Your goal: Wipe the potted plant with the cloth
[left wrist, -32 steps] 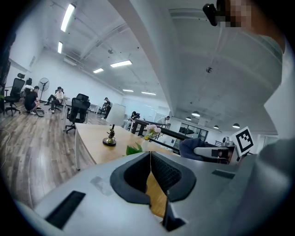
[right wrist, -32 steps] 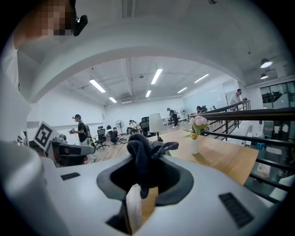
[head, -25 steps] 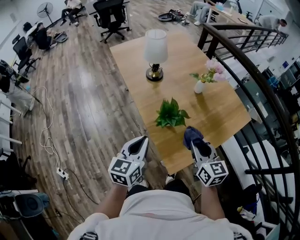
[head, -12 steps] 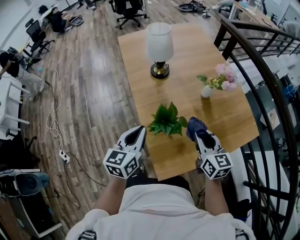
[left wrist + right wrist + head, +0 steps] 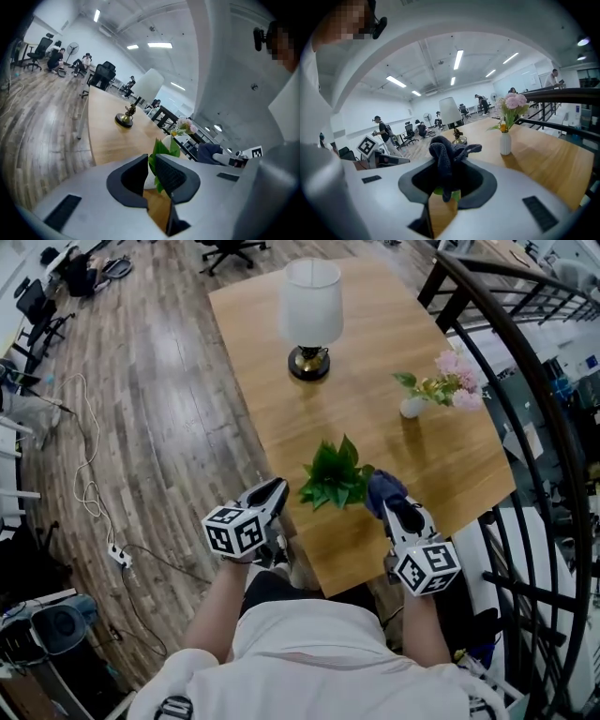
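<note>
Two tools with one plant between them, that's basically the whole picture. The potted plant [image 5: 335, 476] sits close to the near edge of the desk [image 5: 441, 460], leaves fanned out and the pot mostly hidden under them.

Just to the plant's right is the dark cloth [image 5: 383, 487], bunched up and clamped in my right tool [image 5: 390, 502]. It's so close to the outer leaves that I can't say if it's brushing them or not. On the plant's left, my left tool [image 5: 273, 493] is squeezed closed with nothing in it, out at the desk's side edge and a bit further off.

So the right side is the nearer one, and I reckon the wipe is a short sweep leftward from the cloth into the foliage. The lamp [image 5: 310, 315] and the flower vase [image 5: 411, 406] stand well beyond the plant, out of the way.
</note>
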`<state>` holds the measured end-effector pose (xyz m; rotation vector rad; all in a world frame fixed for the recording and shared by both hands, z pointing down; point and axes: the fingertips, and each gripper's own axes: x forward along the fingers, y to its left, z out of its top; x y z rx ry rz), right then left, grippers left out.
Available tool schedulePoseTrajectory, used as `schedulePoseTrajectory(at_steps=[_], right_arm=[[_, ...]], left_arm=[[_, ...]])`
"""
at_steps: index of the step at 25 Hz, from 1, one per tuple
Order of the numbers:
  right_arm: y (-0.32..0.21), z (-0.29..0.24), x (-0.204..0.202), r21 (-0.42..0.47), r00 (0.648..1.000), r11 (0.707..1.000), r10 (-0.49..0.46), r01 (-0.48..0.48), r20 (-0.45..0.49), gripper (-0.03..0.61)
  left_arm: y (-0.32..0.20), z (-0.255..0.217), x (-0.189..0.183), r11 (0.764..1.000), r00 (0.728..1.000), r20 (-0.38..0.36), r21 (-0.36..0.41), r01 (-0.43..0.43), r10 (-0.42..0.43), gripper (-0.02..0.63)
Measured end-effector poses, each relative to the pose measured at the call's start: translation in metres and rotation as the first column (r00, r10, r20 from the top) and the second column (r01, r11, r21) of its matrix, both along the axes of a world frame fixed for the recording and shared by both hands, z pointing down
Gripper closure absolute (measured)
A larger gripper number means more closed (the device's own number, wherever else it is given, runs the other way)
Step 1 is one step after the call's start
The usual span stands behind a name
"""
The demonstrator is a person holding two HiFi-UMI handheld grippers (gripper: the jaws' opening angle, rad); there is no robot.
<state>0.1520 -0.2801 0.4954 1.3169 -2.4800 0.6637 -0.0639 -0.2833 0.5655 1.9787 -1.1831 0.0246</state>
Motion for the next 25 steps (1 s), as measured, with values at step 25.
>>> schedulePoseTrajectory(at_steps=[25], right_arm=[[0.018,0.021,-0.064,-0.163,0.985,0.983,-0.061,0.088,0.161,0.434]], left_arm=[[-0.037,0.082,0.061,0.944,0.881,-0.470,-0.260,-0.205,0.062,0.495]])
